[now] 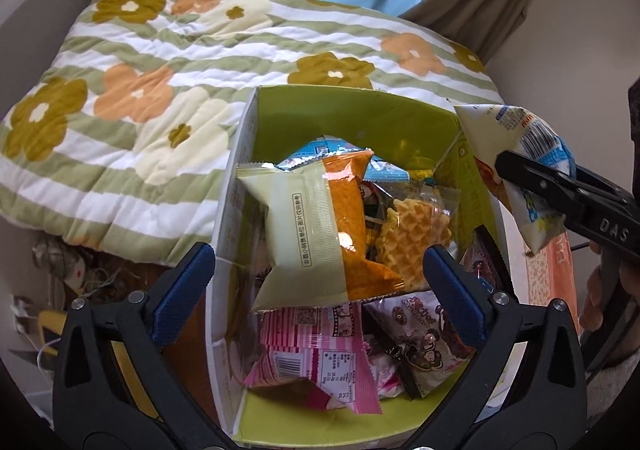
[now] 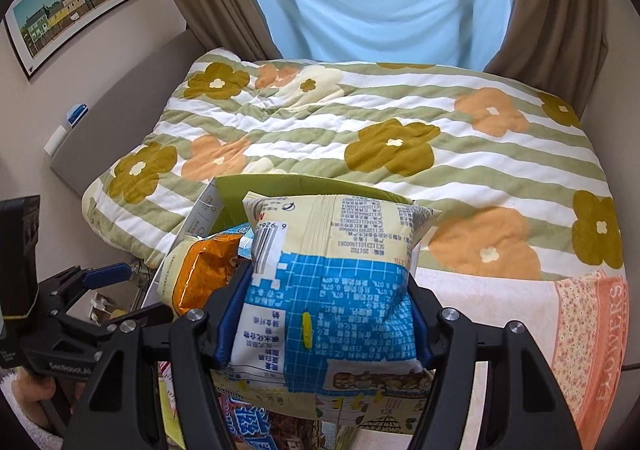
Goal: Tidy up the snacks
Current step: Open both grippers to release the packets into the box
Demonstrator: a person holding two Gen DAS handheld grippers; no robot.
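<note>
A green-lined cardboard box (image 1: 352, 106) holds several snack packets: a cream-and-orange packet (image 1: 316, 226) on top, a waffle pack (image 1: 412, 234), a pink packet (image 1: 316, 354) and a cartoon-print one (image 1: 424, 338). My left gripper (image 1: 316, 298) is open and empty, hovering over the box. My right gripper (image 2: 320, 314) is shut on a cream-and-blue snack bag (image 2: 332, 278) and holds it above the box's right side; the bag (image 1: 516, 154) and the gripper's black fingers (image 1: 560, 190) show at the right of the left wrist view. The box rim (image 2: 280, 186) shows behind the bag.
A flowered green-striped quilt (image 2: 360, 122) covers the bed behind the box. A pink "FLOWERS" cloth (image 2: 592, 330) lies at the right. Brown curtains (image 2: 560, 10) and a blue sheet (image 2: 376, 2) hang at the back. Clutter (image 1: 72, 270) sits left of the box.
</note>
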